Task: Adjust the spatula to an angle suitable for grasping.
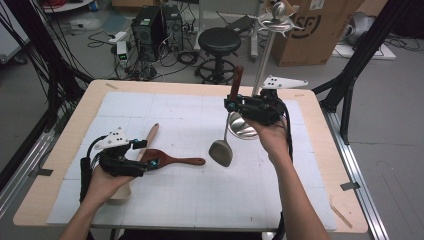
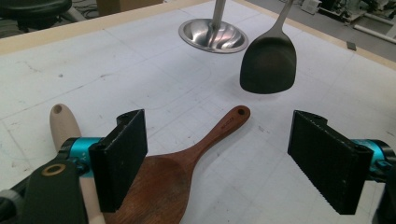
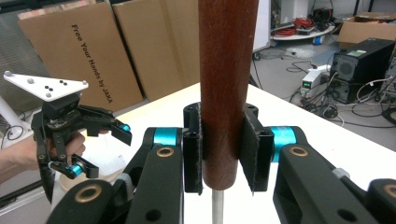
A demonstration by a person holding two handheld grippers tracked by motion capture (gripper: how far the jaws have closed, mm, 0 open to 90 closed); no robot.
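1. Spatula (image 1: 221, 150) hangs from the right gripper (image 1: 235, 106): the jaws are clamped on its dark wooden handle (image 3: 227, 88), which stands upright between the pads, while the metal shaft and black blade drop straight below the gripper, with the blade just above the table (image 1: 200, 200).

2. Left gripper (image 1: 145, 154) is wide open with nothing gripped. In the left gripper view the pads (image 2: 122, 154) stand well apart with the brown spoon (image 2: 187, 158) lying flat on the table between and under them, untouched.

3. Brown spoon's long axis runs away from the left gripper: the bowl sits right at the jaws, and the handle points ahead and slightly toward the right jaw, ending in a hole at its tip (that end aims roughly at the hanging spatula).

4. Pale spoon (image 1: 150, 137) lies just beside the left gripper's left jaw, its handle angled off ahead too; the rest of it is hidden under the hand.

5. Stand (image 1: 267, 50), a metal pole with hooks on top and a round shiny base (image 2: 213, 36), rises just behind the right gripper. The right hand is far nearer to it than the left.

6. Judgement: the coming move likely turns on the upright handle's top end and the hooks above the right gripper. The spatula already hangs vertical, so it needs lifting and a short shift toward the pole rather than any turning.
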